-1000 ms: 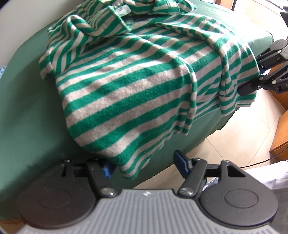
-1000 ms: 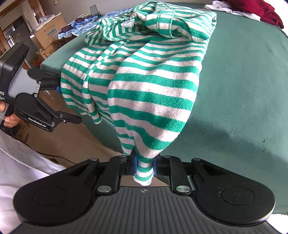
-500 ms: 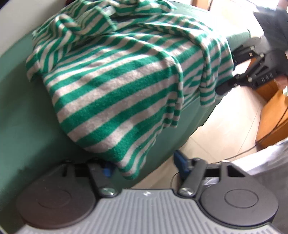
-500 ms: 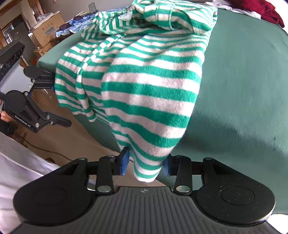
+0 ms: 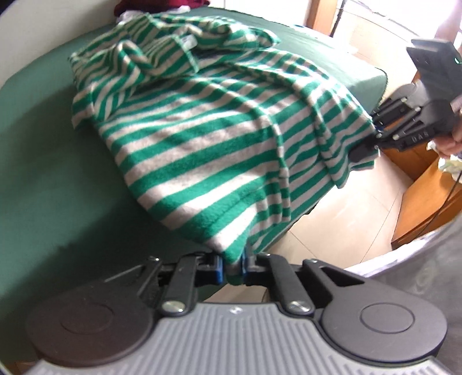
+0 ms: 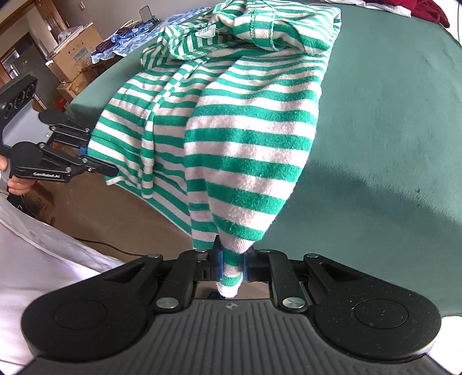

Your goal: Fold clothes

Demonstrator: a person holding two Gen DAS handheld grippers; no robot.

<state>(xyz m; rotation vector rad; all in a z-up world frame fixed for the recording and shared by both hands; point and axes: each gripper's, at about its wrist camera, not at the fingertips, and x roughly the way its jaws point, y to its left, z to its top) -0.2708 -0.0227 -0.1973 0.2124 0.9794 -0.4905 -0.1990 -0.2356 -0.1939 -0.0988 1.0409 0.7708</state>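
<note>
A green-and-white striped top [image 5: 202,138] lies crumpled on a green-covered surface [image 5: 43,173], with its lower part hanging over the edge. My left gripper [image 5: 231,266] holds one bottom corner; its jaws are closing and the blue pads press on the cloth. In the right wrist view the same top [image 6: 245,115] runs down to my right gripper [image 6: 231,266]. Its jaws are closing too, pinching the other bottom corner. Each gripper also shows in the other's view: the right gripper [image 5: 372,141] and the left gripper [image 6: 95,161] both sit at the hem.
Dark red clothes [image 6: 427,11] lie at the far end of the green surface [image 6: 389,144]. Cardboard boxes [image 6: 75,54] and a blue patterned cloth [image 6: 138,31] stand beyond the far edge. A wooden cabinet [image 5: 427,196] stands on the pale tiled floor [image 5: 346,219].
My left jaws went from wide open beside the hem to closed on its corner, and the hand shifted sideways. My right jaws loosened briefly, then closed on their corner again.
</note>
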